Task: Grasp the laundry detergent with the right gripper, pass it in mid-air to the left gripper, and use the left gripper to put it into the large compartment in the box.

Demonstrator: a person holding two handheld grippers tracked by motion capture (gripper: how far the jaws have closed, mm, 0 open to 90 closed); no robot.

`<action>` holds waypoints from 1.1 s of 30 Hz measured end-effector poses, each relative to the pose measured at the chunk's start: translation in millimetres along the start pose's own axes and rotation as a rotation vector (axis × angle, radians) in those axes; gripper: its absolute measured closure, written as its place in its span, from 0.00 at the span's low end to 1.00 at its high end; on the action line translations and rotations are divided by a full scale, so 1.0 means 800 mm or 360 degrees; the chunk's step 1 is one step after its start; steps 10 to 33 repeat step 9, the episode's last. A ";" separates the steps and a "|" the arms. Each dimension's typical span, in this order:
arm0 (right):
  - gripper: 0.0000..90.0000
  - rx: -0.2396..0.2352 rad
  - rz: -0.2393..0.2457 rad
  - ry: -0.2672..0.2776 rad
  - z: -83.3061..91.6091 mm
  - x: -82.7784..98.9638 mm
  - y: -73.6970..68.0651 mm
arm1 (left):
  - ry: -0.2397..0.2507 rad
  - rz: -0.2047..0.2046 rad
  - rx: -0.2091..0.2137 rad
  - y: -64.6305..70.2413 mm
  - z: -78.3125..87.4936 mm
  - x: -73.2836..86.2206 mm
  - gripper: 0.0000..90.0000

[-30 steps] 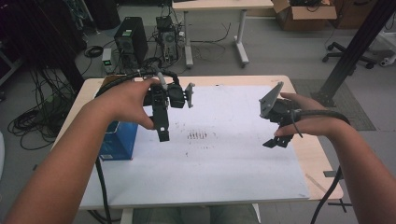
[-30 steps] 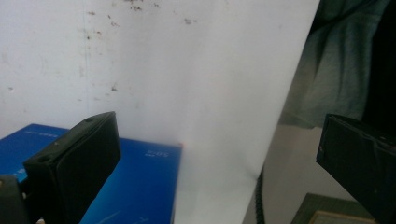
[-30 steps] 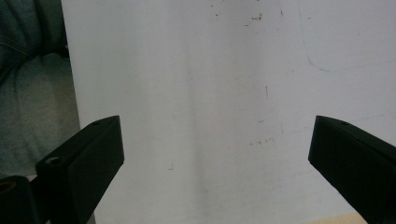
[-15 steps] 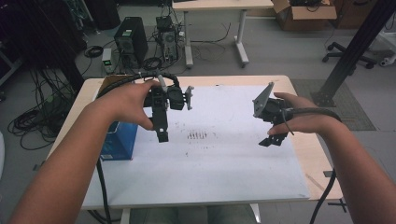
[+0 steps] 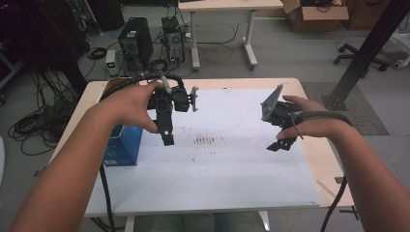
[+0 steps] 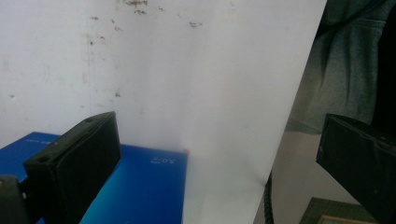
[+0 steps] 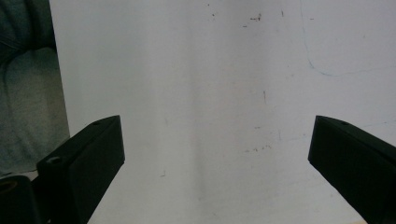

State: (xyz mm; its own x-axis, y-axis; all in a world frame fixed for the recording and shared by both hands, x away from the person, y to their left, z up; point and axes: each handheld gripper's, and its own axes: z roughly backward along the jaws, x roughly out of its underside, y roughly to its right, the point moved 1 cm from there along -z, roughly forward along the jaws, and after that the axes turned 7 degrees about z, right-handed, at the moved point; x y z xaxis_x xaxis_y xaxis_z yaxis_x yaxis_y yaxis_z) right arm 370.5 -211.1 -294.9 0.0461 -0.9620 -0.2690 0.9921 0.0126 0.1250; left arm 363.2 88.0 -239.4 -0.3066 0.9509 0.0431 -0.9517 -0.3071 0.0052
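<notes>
Since a second ago my right gripper (image 5: 283,143) has drifted slightly up and inward over the white sheet (image 5: 227,164), while my left gripper (image 5: 167,137) has barely shifted, hanging over the sheet's left part. Both are held clear of the surface and neither touches anything.

The nearest thing is the blue box (image 5: 123,145), lying on the surface at the sheet's left edge, under my left forearm. In the left gripper view the blue box (image 6: 140,186) sits low, behind and beside the near jaw rather than between the two; the jaws are spread wide with bare sheet between them. The box lies flat, its broad face up. From the high view its long axis seems to run from the near edge of the surface toward the far edge, though my arm hides much of it, so I can't be sure.

In the right gripper view the jaws stand wide apart too, with nothing between them but the white sheet (image 7: 210,93), marked with faint specks. A patch of dark smudges (image 5: 204,140) lies on the sheet between the two grippers.
</notes>
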 end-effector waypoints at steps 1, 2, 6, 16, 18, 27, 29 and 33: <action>0.04 -0.0002 0.0000 0.0001 0.000 0.000 0.000 | -0.0002 -0.0004 0.0004 0.000 0.000 0.000 0.00; 0.04 -0.0002 0.0001 0.0002 0.000 0.000 0.000 | -0.0002 -0.0001 0.0008 0.000 0.000 0.000 0.00; 0.04 0.0002 -0.0001 0.0005 -0.001 0.000 -0.001 | 0.0000 -0.0007 0.0009 0.000 0.000 -0.001 0.00; 0.04 0.0001 0.0000 0.0005 -0.001 0.001 -0.001 | -0.0002 -0.0006 0.0009 0.000 0.000 -0.001 0.00; 0.04 0.0001 0.0000 0.0005 -0.001 0.001 -0.001 | -0.0002 -0.0006 0.0009 0.000 0.000 -0.001 0.00; 0.04 0.0001 0.0000 0.0005 -0.001 0.001 -0.001 | -0.0002 -0.0006 0.0009 0.000 0.000 -0.001 0.00; 0.04 0.0001 0.0000 0.0005 -0.001 0.001 -0.001 | -0.0002 -0.0006 0.0009 0.000 0.000 -0.001 0.00; 0.04 0.0001 0.0000 0.0005 -0.001 0.001 -0.001 | -0.0002 -0.0006 0.0009 0.000 0.000 -0.001 0.00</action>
